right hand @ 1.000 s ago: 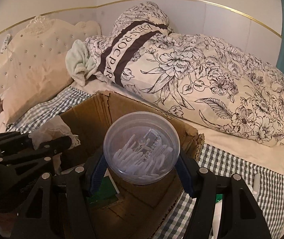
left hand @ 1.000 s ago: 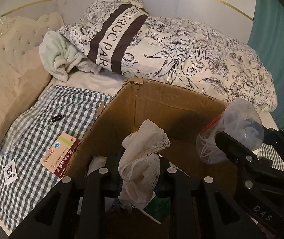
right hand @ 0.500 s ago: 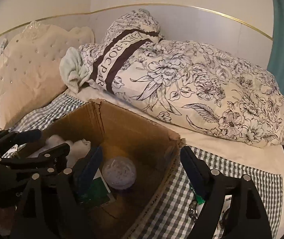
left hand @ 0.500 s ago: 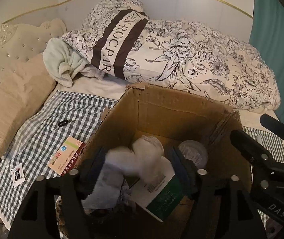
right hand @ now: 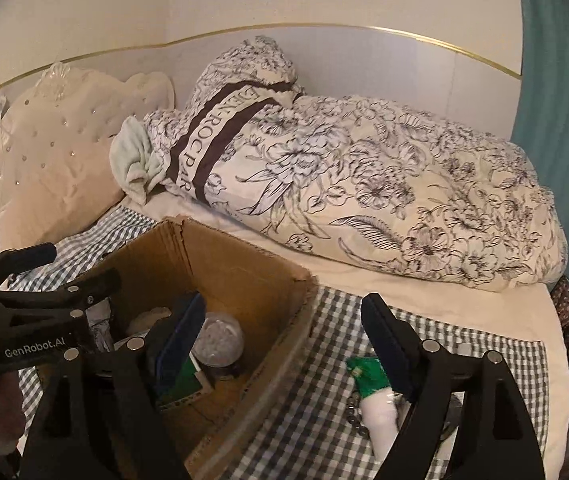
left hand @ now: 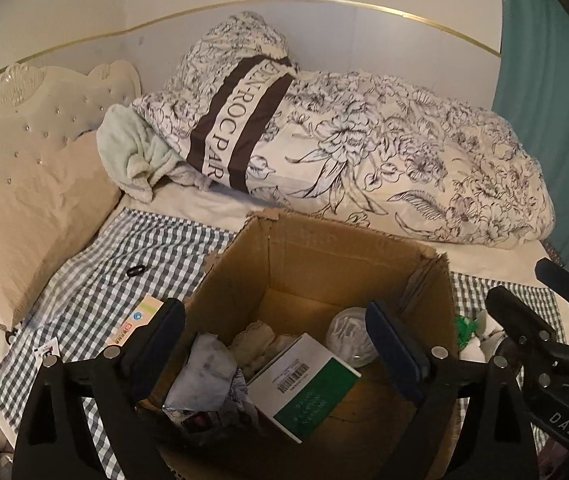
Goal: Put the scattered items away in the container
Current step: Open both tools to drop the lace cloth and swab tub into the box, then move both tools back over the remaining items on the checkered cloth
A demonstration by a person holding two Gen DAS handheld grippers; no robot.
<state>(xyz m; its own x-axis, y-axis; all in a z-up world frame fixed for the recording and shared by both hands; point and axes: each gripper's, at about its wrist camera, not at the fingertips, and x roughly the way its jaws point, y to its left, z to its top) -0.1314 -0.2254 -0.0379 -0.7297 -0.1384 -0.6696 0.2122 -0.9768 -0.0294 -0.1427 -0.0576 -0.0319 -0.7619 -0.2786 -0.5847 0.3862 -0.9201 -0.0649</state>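
An open cardboard box (left hand: 324, 248) (right hand: 244, 268) stands on the checked bed cover. Inside lie a white lace cloth (left hand: 260, 340), a clear round tub of white sticks (left hand: 350, 336) (right hand: 218, 338), a green-and-white carton (left hand: 304, 392) and a crumpled wrapper (left hand: 204, 380). My left gripper (left hand: 276, 340) is open and empty above the box. My right gripper (right hand: 284, 340) is open and empty over the box's right rim. On the cover lie an orange-and-green packet (left hand: 136, 318), a small black ring (left hand: 136, 270), a small card (left hand: 46, 350) and a green-and-white tube (right hand: 376, 400).
A floral duvet (left hand: 364, 160) and a mint towel (left hand: 136, 156) lie behind the box. A beige pillow (left hand: 36, 208) and tufted headboard (left hand: 24, 120) are on the left. A teal curtain (left hand: 556, 80) hangs on the right. Small dark beads (right hand: 354, 416) lie beside the tube.
Both grippers opened and pulled back and up. The lace cloth dropped from the left gripper and the clear tub from the right gripper; both now lie inside the box.
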